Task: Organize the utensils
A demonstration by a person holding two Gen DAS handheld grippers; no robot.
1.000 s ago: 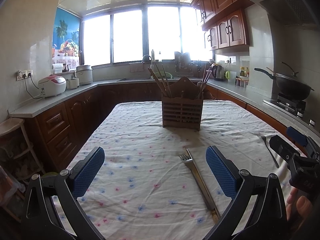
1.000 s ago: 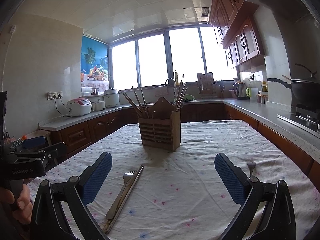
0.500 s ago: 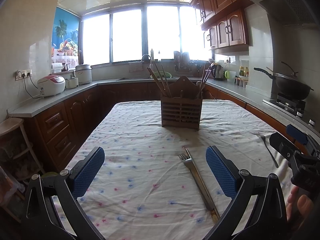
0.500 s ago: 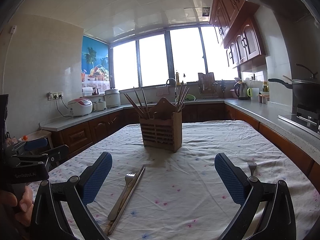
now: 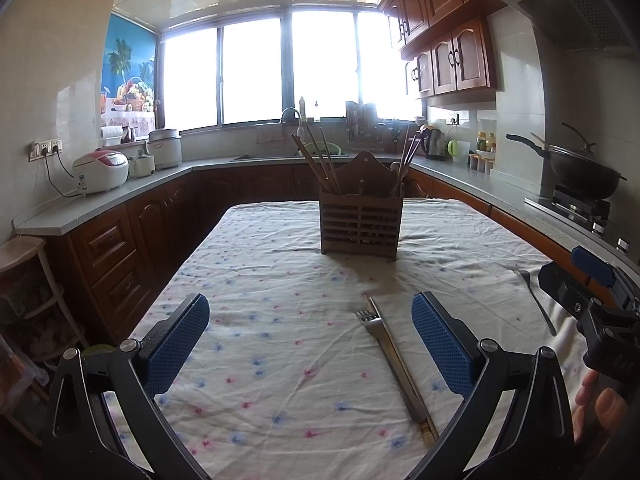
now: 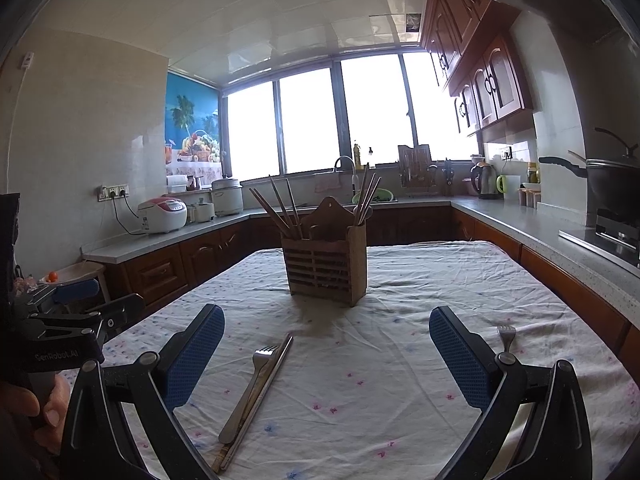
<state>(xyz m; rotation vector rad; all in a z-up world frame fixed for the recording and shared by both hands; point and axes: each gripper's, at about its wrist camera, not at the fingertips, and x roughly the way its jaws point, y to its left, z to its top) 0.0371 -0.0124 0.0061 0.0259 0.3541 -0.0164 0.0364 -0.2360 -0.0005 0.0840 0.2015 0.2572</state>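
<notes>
A: Where are the utensils?

B: A fork (image 5: 371,322) lies on the flowered tablecloth (image 5: 280,320) touching a pair of chopsticks (image 5: 400,364), side by side, at about 5 o'clock from the wooden utensil holder (image 5: 360,222). A second fork (image 5: 536,300) lies well apart at 3 o'clock, near the table's edge.

A: And the holder?

B: Upright at 12 o'clock, mid-table, chopsticks standing in both outer compartments.

A: The grippers?

B: The left gripper (image 5: 310,340) is spread wide, empty, above the cloth. The right gripper (image 6: 326,346) is also wide and empty; its right finger (image 6: 460,360) hides the second fork's handle.

A: Around them?

B: Rice cooker (image 5: 100,170) at 10 o'clock on the counter, wok (image 5: 580,170) at 2 o'clock.
</notes>
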